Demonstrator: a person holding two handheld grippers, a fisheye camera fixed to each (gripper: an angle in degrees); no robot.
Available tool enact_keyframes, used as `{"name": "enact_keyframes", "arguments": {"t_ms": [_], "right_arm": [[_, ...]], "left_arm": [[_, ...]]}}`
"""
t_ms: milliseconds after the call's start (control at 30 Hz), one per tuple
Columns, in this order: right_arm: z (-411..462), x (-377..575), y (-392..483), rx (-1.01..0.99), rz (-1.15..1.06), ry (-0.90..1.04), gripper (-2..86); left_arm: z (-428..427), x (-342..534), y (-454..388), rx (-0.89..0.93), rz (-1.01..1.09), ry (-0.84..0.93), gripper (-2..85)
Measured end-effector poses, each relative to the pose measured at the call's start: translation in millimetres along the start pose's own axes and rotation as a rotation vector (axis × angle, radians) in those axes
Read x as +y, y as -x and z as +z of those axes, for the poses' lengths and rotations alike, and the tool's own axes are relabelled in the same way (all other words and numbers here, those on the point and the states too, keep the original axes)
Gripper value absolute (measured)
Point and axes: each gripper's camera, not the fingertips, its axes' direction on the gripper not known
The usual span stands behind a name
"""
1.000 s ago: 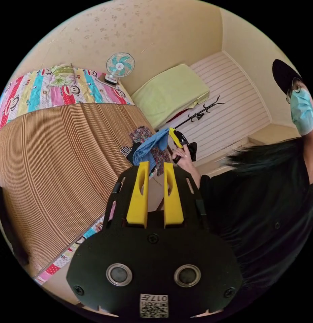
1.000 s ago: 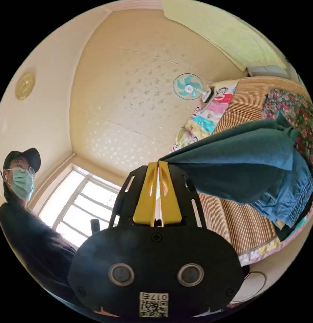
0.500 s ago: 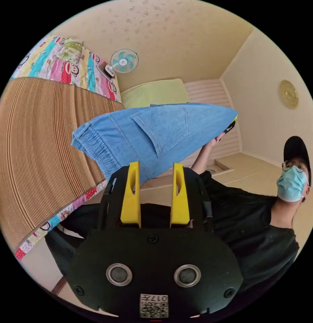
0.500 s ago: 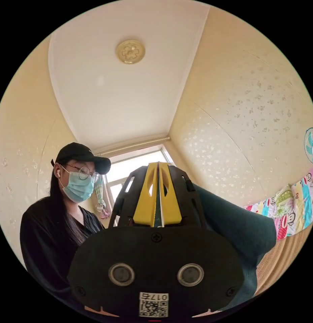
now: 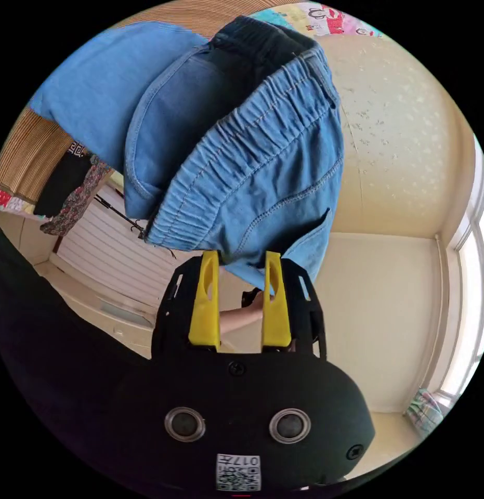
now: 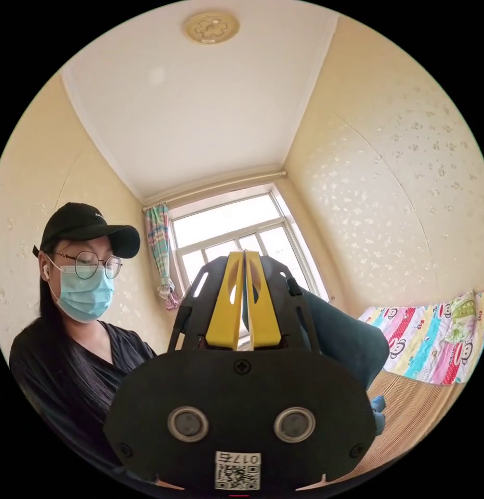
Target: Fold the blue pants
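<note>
Left gripper view: blue pants (image 5: 242, 156) hang in the air just beyond the left gripper (image 5: 240, 270), elastic waistband nearest, running diagonally across the jaw line. Jaws spread apart, empty; cloth sits past the tips, not between them. Right gripper (image 6: 245, 260) jaws pressed together on a fold of the pants (image 6: 345, 343), which trail off to its right toward the bed mat (image 6: 408, 410). Judgement: left gripper is nearer the waistband and should take it.

Light blue denim pants with a gathered elastic waistband (image 5: 242, 150) hung in the air, waistband open and facing the left gripper view, dark lining visible inside. In the right gripper view, a shadowed fold of them (image 6: 345, 338) draped beside the closed yellow jaws.
</note>
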Motion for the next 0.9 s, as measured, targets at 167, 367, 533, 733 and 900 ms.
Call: {"name": "enact_keyframes", "arguments": {"t_ms": [167,367,533,733,900], "right_arm": [[3,21,3,0.13,-0.044,0.041,0.3],[-25,78,-10,0.35,-0.084,0.171,0.6],[-72,152,-16,0.506,-0.085,0.248,2.2],[3,212,-2,0.565,-0.117,0.399,12.6],[111,253,-29,0.594,-0.172,0.695,17.3]], "left_arm": [[-15,9,-41,0.042,0.165,-0.056,-0.4],[0,49,-153,-0.161,0.708,0.02,-0.8],[74,88,-194,-0.379,0.997,0.201,-0.9],[151,127,-137,-0.616,1.123,0.268,-0.9],[188,150,-79,-0.6,1.067,0.387,-0.8]]}}
